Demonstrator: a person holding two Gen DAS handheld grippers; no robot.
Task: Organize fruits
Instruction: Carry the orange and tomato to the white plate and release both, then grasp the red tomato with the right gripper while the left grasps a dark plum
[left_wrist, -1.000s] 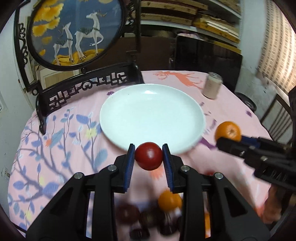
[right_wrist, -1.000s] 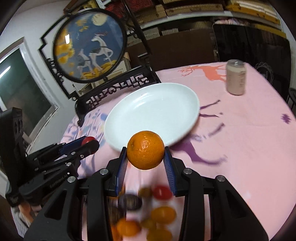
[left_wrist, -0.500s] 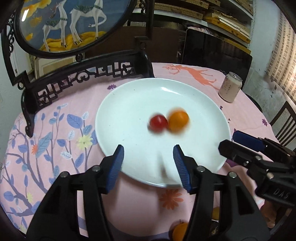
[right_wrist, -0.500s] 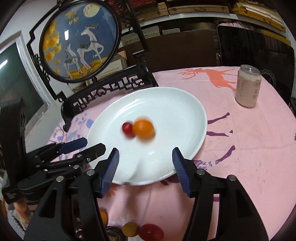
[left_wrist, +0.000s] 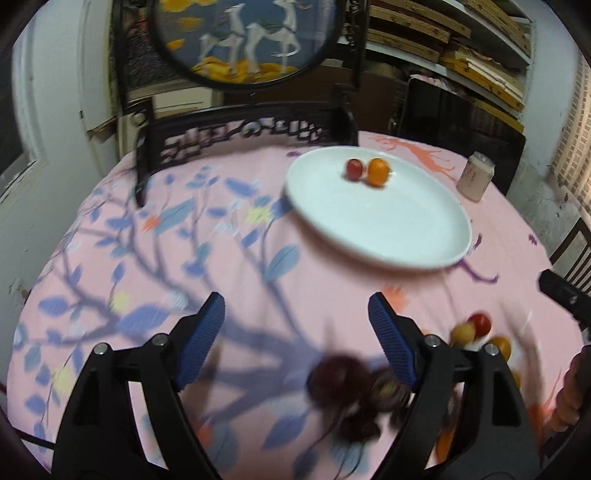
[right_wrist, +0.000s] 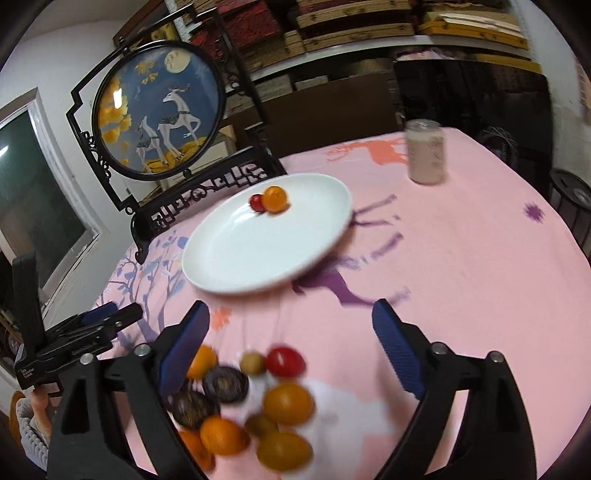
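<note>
Spreading apart with nothing between them, the jaws of the right gripper (right_wrist: 291, 332) hang over the loose heap of fruit (right_wrist: 251, 402) at the near edge of the pink tablecloth (right_wrist: 461, 258). In the right wrist view the heap lies just below and slightly left of the fingertips, so this hand looks the better placed for the next pick; the red tomato (right_wrist: 285, 361) and the orange fruit (right_wrist: 288, 402) below it sit closest to the gap. Most pieces are roundish, though blur hides any long axis.

The left gripper (left_wrist: 295, 332) is likewise opening and empty. From its camera the heap lies below and to the right, partly behind the right finger, with a dark fruit (left_wrist: 338, 380) nearest; it would have to swing right to reach.

Further off, the white plate (right_wrist: 229, 266) already holds a small red fruit (right_wrist: 255, 202) touching an orange one (right_wrist: 275, 198), near its far rim. Beyond it stand a pale can (right_wrist: 424, 155) and a round deer screen (right_wrist: 159, 114).

Only the right view shows the whole heap clearly; the left view shows just its blurred edge.
</note>
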